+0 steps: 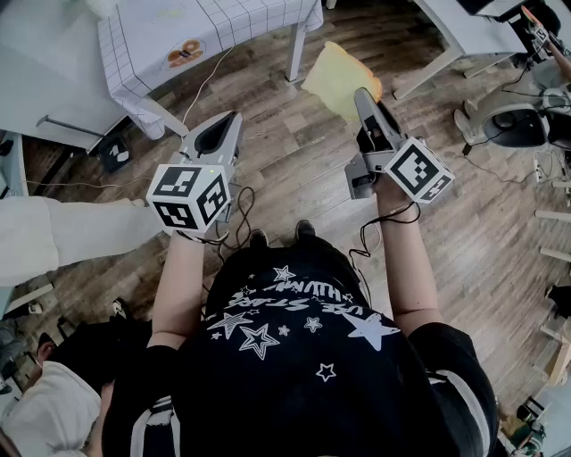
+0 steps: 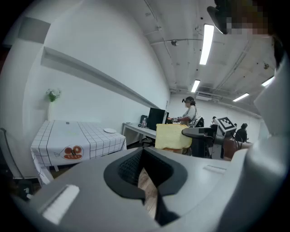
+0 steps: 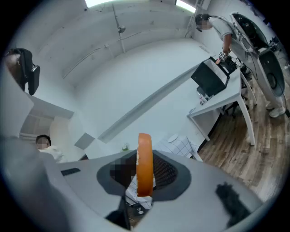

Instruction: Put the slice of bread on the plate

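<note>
My right gripper [image 1: 364,95] is shut on a yellow slice of bread [image 1: 339,78] and holds it level over the wooden floor. The right gripper view shows the slice edge-on, its brown crust [image 3: 145,163] upright between the pads. In the left gripper view the slice [image 2: 173,137] hangs off to the right. A small white plate [image 2: 109,131] lies on a table with a checked cloth [image 2: 79,136]; that table is at the upper left of the head view [image 1: 232,27]. The plate [image 3: 173,137] is also far ahead of the right gripper. My left gripper [image 1: 214,134] is open with nothing in it.
White desks [image 1: 464,36] with a monitor [image 2: 156,118] stand beyond the bread, and a person [image 2: 189,113] stands at them. Someone in pale clothes [image 1: 71,232] is close at the left. Cables [image 1: 241,210] trail on the floor by my feet.
</note>
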Tool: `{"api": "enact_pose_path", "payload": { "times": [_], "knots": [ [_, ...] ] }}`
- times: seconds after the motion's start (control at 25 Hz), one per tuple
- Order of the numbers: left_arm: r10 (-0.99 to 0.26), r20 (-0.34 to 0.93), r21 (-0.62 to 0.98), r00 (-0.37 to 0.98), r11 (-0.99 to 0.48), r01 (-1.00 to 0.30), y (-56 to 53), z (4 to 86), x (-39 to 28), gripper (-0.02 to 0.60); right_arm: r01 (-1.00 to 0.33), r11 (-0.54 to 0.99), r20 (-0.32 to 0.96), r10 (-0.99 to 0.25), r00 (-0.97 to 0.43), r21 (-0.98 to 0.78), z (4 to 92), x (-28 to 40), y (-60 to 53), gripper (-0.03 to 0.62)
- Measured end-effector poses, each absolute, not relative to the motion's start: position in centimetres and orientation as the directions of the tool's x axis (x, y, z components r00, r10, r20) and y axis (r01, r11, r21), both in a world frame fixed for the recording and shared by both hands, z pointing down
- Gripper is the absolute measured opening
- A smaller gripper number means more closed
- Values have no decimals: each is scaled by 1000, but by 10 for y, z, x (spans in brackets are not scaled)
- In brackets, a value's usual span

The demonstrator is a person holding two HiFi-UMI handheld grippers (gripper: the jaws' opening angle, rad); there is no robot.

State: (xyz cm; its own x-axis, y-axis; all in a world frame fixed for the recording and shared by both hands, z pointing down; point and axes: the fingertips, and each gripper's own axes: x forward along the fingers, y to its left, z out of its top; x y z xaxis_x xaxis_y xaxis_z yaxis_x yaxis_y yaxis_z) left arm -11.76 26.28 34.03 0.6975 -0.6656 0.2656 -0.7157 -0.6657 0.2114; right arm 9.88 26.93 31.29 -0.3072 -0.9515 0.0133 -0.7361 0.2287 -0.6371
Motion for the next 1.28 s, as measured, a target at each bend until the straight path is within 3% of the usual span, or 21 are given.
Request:
{"api": "enact_pose_path", "payload": {
  "times": [0.96, 1.28],
  "knots": [
    [-569, 250, 228, 784, -752, -619, 281, 347, -186, 9, -809, 139, 109, -964, -242, -571, 331, -3, 322, 97],
    [-555, 271, 256, 786, -746, -615, 271, 366, -177, 9, -838, 120, 125, -968, -218, -532, 335, 14, 319, 97]
  ]
}}
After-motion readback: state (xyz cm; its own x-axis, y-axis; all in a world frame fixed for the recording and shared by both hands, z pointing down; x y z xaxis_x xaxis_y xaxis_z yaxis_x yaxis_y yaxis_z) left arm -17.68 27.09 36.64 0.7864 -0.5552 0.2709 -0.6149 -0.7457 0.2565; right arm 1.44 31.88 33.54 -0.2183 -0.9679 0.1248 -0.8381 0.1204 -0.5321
